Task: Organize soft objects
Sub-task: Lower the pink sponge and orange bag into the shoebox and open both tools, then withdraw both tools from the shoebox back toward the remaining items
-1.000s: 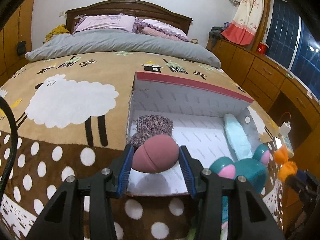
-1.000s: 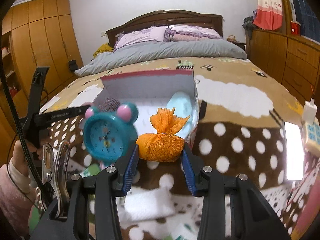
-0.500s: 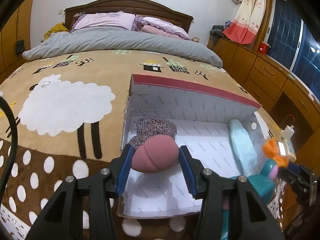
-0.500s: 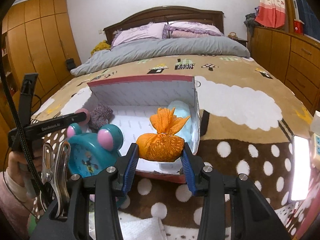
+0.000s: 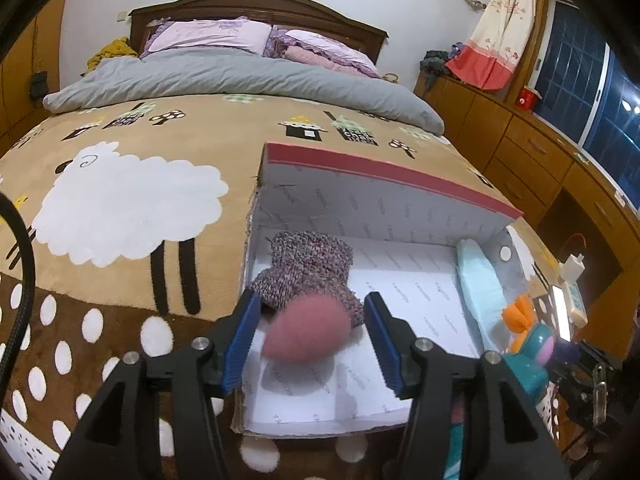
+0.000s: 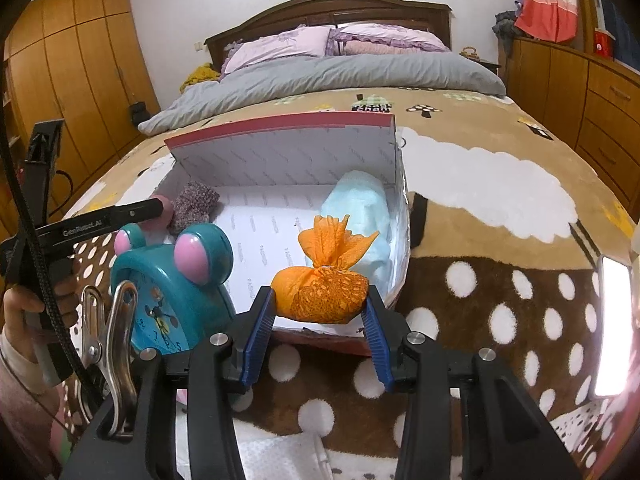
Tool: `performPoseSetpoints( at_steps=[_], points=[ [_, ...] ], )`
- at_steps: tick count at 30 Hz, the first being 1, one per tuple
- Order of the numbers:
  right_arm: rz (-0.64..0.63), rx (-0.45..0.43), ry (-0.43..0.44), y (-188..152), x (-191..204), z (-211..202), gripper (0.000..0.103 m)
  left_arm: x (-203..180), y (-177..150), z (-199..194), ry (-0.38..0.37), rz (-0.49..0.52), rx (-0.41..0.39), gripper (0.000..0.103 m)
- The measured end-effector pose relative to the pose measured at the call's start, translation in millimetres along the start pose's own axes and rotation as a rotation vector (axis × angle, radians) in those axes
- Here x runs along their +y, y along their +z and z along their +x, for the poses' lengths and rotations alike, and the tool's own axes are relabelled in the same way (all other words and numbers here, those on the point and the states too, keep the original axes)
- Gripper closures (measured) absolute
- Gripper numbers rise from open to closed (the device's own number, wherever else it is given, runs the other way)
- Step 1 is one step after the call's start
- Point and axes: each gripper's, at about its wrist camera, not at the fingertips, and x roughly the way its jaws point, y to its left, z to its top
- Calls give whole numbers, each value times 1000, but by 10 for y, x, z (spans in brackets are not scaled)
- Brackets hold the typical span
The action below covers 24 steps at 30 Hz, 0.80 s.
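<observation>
In box: knitted sock (image 5: 308, 268) and pale blue cloth (image 5: 478, 286) lie in the box (image 5: 384, 208).
Left tongs (image 5: 312, 334): opening, pink ball (image 5: 308, 334) loose between them, over box.
Right tongs (image 6: 320, 316): clamp orange pouch (image 6: 322, 294) at box's near edge.
Left: both drops.

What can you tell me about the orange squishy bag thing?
The orange pouch is a small, round bundle of thin netted cloth, tied at the neck so its top fans out like petals. It sits upright, pinched between the blue pads of the right gripper, one on each side. It hangs above the near edge of the open white box, with a pale blue soft thing behind it.
</observation>
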Motion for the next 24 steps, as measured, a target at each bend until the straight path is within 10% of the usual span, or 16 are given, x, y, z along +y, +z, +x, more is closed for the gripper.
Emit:
performPoseSetpoints(
  at_steps=[24],
  points=[
    [-34, -65, -18, -70, 94, -303, 47, -137, -203, -466, 12, 60, -13, 40]
  ],
)
